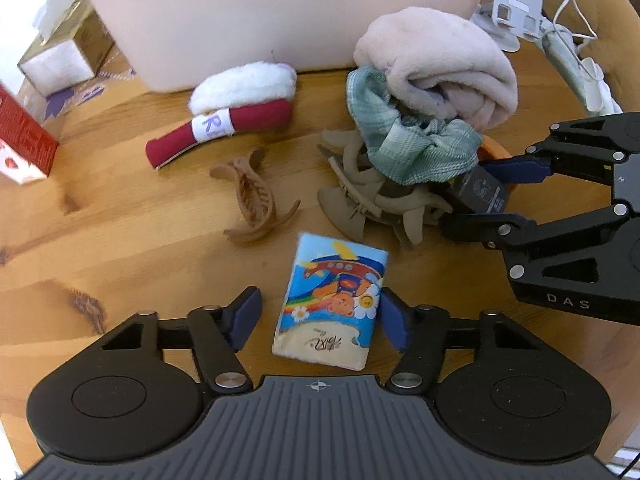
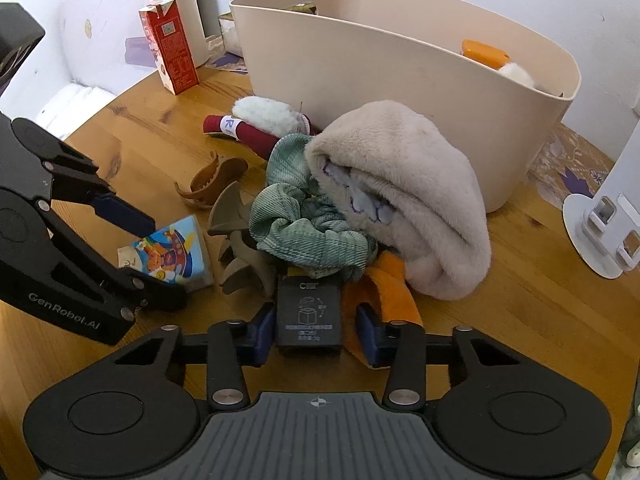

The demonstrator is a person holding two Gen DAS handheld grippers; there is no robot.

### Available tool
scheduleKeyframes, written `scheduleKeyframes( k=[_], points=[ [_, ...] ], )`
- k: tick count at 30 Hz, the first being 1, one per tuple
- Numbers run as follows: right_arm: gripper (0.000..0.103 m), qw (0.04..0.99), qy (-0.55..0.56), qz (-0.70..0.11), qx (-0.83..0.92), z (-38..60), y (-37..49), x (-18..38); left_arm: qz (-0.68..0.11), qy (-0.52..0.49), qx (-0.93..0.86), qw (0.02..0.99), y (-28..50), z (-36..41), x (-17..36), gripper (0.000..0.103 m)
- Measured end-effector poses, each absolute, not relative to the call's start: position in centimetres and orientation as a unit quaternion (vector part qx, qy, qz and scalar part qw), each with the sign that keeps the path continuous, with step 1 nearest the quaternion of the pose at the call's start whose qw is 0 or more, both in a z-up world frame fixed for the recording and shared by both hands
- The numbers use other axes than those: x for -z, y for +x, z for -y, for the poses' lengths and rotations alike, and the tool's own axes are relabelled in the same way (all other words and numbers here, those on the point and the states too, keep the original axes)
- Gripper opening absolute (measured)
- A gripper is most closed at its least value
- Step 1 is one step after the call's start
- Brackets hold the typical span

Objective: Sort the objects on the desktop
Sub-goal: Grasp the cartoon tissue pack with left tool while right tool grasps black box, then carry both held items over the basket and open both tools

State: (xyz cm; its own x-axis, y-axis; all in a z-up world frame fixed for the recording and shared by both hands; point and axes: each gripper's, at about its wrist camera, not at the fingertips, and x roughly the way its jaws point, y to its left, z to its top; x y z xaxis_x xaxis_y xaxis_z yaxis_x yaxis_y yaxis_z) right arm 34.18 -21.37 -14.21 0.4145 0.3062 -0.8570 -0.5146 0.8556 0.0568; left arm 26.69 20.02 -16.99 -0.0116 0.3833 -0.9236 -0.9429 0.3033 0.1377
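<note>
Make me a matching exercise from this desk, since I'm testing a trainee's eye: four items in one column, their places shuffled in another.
Items:
1. tissue pack
2. black box
3. brown hair claw
4. orange item

Places:
A. inside the beige bin
B. between the right gripper fingers
C. between the left gripper fingers
D. alone on the bare wood, left of the cloth pile in the left wrist view

Pairs: 1-C, 2-B, 3-D, 4-A
</note>
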Motion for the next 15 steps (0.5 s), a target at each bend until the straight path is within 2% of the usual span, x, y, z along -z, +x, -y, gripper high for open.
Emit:
scheduleKeyframes(
  k=[2, 3, 15],
  points=[
    [0.035, 0.835, -0.105, -0.482, -0.245, 21.4, 34.1, 14.1, -0.49, -0.28, -0.511, 0.648, 26.9, -20.0, 16.9, 0.05],
    [0.033, 0.835, -0.101, -0.482, -0.244, 21.5, 34.1, 14.1, -0.49, -0.279, -0.508, 0.651, 27.1, -20.1, 16.8, 0.048],
    [0.029, 0.839, -0.065, -0.5, -0.202, 22.0, 32.7, 13.0, -0.49, -0.265, -0.49, 0.671, 26.3, -18.4, 15.8, 0.046]
  ],
)
